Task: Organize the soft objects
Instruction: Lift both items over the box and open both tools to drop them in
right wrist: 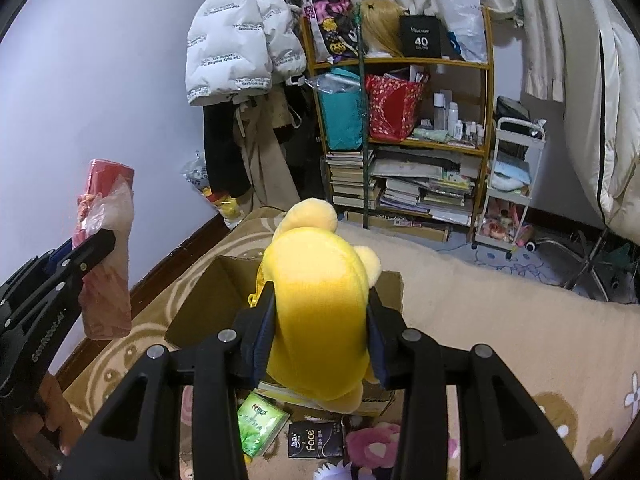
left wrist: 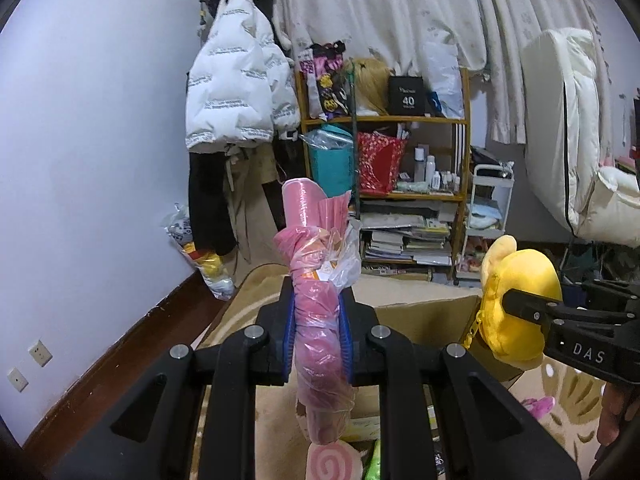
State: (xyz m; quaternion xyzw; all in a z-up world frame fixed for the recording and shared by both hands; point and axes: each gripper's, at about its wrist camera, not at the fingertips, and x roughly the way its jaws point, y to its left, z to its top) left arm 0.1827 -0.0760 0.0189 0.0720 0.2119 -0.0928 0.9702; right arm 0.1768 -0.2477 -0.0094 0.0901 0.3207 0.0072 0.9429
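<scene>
My left gripper (left wrist: pixel 318 332) is shut on a pink roll of plastic bags (left wrist: pixel 320 320), held upright in the air; it also shows in the right wrist view (right wrist: pixel 106 248) at the left. My right gripper (right wrist: pixel 318 336) is shut on a yellow plush toy (right wrist: pixel 320 312), held above an open cardboard box (right wrist: pixel 208 296). The plush (left wrist: pixel 520 304) and right gripper (left wrist: pixel 516 306) show at the right of the left wrist view, with the box (left wrist: pixel 424 320) behind and below.
Beige patterned carpet (right wrist: pixel 500 340). On it lie a green tissue pack (right wrist: pixel 260 424), a black tissue pack (right wrist: pixel 316 440), a pink plush (right wrist: pixel 372 444) and a pink swirl toy (left wrist: pixel 332 462). A wooden shelf (right wrist: pixel 404 80), white cart (right wrist: pixel 512 184), hanging white jacket (left wrist: pixel 240 92) and wall stand behind.
</scene>
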